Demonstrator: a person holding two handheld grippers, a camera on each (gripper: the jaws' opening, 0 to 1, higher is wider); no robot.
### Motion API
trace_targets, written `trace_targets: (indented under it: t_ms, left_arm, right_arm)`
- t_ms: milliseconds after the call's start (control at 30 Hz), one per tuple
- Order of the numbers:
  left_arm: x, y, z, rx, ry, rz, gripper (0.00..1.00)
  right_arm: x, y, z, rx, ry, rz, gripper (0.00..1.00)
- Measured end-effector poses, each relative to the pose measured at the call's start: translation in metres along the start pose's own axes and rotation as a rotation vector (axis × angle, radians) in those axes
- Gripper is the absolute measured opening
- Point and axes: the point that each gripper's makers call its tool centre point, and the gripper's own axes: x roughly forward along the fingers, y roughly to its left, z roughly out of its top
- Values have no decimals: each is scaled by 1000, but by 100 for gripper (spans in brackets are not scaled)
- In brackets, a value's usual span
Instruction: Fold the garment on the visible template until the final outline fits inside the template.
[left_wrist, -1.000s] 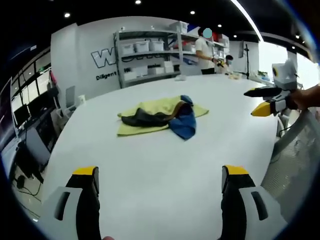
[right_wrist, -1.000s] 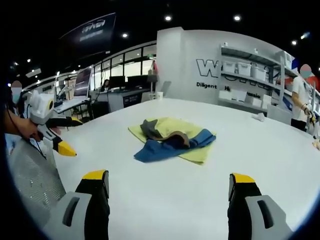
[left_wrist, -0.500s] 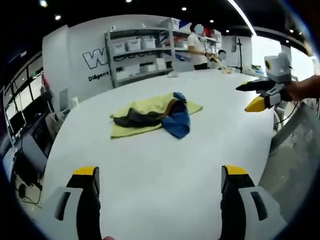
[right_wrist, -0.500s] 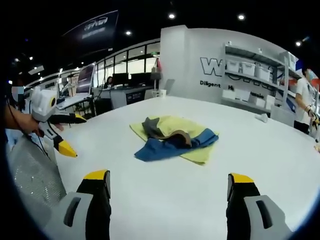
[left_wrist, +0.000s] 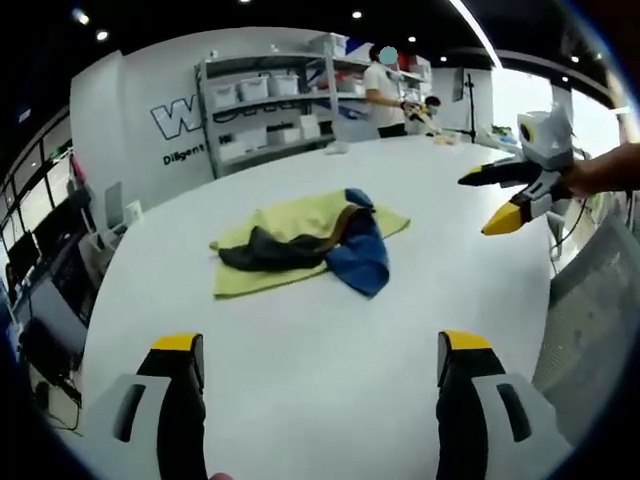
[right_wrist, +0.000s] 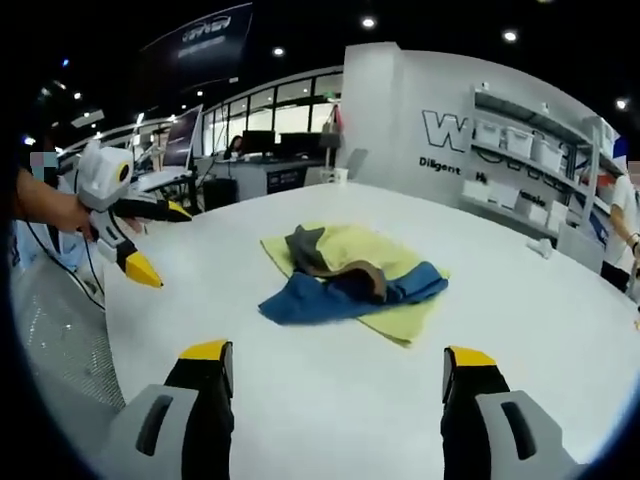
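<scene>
A crumpled garment (left_wrist: 335, 240) in blue, dark grey and brown lies on a yellow-green template (left_wrist: 262, 278) in the middle of the white table (left_wrist: 300, 350). The same garment (right_wrist: 340, 285) and template (right_wrist: 402, 320) lie ahead in the right gripper view. My left gripper (left_wrist: 318, 385) stands open over the near table, well short of the cloth, holding nothing. My right gripper (right_wrist: 338, 395) is open too and holds nothing. The right gripper (left_wrist: 500, 195) enters the left gripper view from the right, held by a hand. The left gripper (right_wrist: 150, 240) comes in from the left of the right gripper view.
Shelves with white bins (left_wrist: 270, 100) and a lettered wall stand behind the table. People (left_wrist: 385, 90) are at the far side near the shelves. A mesh chair back (left_wrist: 590, 320) is at the table's right edge. Desks with monitors (right_wrist: 250, 150) lie beyond.
Both cameras have shifted a little; the garment sits slightly nearer and lower in both views. The garment and template lie as before, and both grippers remain open.
</scene>
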Motion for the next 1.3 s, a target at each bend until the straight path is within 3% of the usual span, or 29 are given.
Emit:
trace_targets:
  t_ms: [167,400,433,467,633,833,1167,1300]
  left_arm:
    - [15,4,7,36,8,-24,89]
    - [35,10,16,82,24,-47,83]
    - [39,11,17,96,26,-53,82]
    - [42,11,18,106,27,-59,77]
    - [68,11,26,205,41,-100,69]
    - [89,14,29,277,58,-124,58]
    - [124,17,40,298,65,-151,46]
    - [138,18,44,364,74,-166,41]
  right_arm:
    - [15,-8,14,-25,-7,7,76]
    - [39,-14,19,-50,14,31,68]
    - [43,-14,19,-64,22,34,66]
    - [55,-17,21,-77,30,46,59]
    - [71,-22,24,-67,46,54,53]
    - [93,-28,24,-59,76,57,45]
    - [129,-34,17,-72,140,55,38]
    - [140,-35,17,-90,154,53,35]
